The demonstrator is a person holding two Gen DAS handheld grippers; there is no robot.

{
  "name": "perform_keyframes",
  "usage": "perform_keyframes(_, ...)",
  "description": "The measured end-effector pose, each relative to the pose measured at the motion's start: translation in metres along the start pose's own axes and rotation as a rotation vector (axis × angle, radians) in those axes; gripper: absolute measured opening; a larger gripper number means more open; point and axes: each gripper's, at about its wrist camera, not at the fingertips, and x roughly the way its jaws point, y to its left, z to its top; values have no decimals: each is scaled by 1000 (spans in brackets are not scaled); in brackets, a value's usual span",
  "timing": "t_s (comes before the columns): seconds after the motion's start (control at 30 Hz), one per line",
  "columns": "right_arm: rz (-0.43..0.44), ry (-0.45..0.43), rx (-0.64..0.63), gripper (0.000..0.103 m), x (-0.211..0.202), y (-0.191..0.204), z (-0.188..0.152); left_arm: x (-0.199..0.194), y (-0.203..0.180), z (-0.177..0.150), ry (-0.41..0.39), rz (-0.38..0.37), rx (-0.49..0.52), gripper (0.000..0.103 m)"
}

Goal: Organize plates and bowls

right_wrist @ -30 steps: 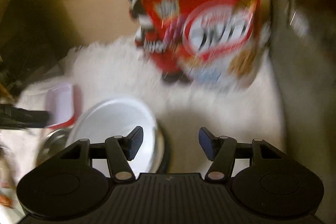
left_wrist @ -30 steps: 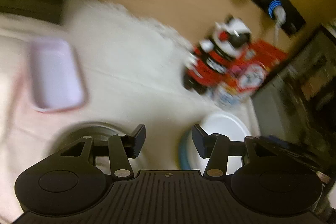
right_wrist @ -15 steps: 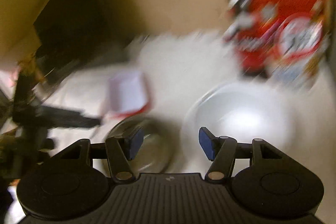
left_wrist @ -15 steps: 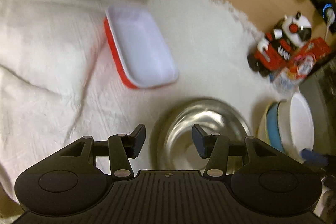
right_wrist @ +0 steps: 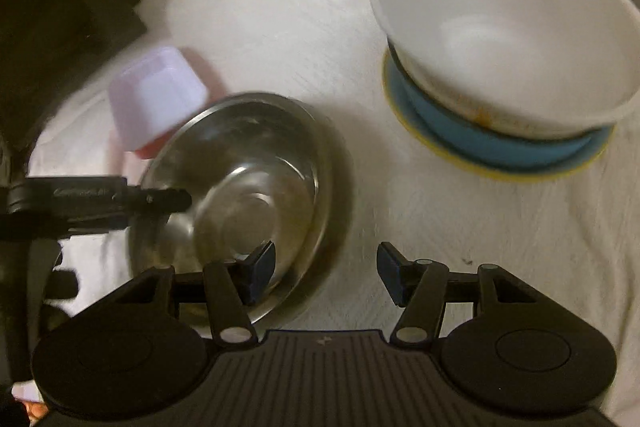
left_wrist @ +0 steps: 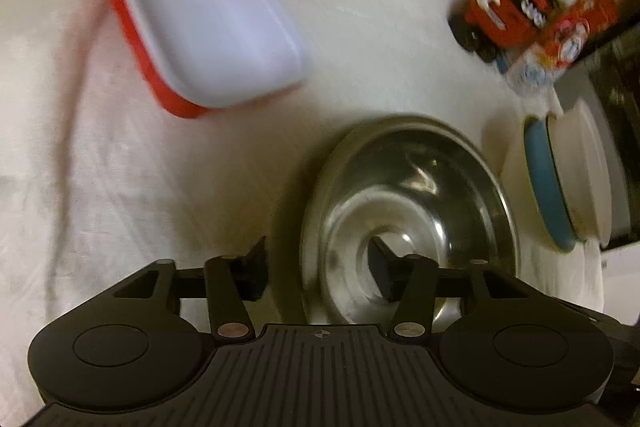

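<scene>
**Over the steel bowl, two hand-held grippers close in from opposite rims**

Around the steel bowl [left_wrist: 408, 215] everything else can be placed. It sits upright and empty on a white cloth [left_wrist: 100, 187] spread over the bench. Beyond its far-left rim lies a white tray [left_wrist: 200, 15] with a red underside, near but apart. To its right, well apart, a white bowl [right_wrist: 504, 35] is nested in a blue one [right_wrist: 480, 139], which suggests that the stacking has begun and the steel bowl is the next piece to join.

The left hand-held gripper [left_wrist: 318, 267] straddles the bowl's left rim, one finger outside and one over the basin. Its jaws are widening, with the rim between them but unpinched, probably to make room for the wall.

The right hand-held gripper [right_wrist: 326, 273] brackets the bowl's right rim in the same way. Its jaws are narrowing, and the pads do not seem to press yet. A two-sided hold probably suits so wide and slippery a bowl.
</scene>
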Motion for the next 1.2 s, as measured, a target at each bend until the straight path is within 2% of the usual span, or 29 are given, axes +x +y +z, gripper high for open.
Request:
perform_keyframes(0.07,56,2,40,50,7,-2,-4,6,-1,6,6,3,23,57)
perform_keyframes(0.1,89,9,57,52,10,-2,-5,7,0,10,7,-9,20,57)
perform_keyframes(0.2,52,-14,46,52,10,8,-2,10,2,27,-9,-42,28,57)
perform_keyframes(0.37,17,-43,24,52,14,19,12,18,0,55,-16,-51,56,57)
perform_keyframes(0.47,4,-23,41,50,22,13,17,28,-3,54,-6,-34,76,56)
perform_keyframes(0.5,1,-23,38,47,25,11,17,28,-3,52,-12,-28,79,56)
perform_keyframes(0.67,-19,-59,-35,48,9,17,11,7,-1,37,-42,-29,46,56)
perform_keyframes(0.77,-28,-113,-108,48,-18,23,3,-16,3,21,-99,-38,43,56)
perform_keyframes(0.87,-86,-181,-189,48,-45,27,-8,-37,10,5,-169,-68,16,56)
perform_keyframes(0.97,-134,-218,-201,48,-68,21,-16,-55,13,-9,-240,-91,-7,56)
perform_keyframes(1.07,-144,-271,-195,48,-92,7,-19,-77,11,-21,-347,-70,-7,55)
perform_keyframes(1.2,-167,-379,-170,48,-129,-24,-14,-117,9,-37,-517,-30,-68,55)
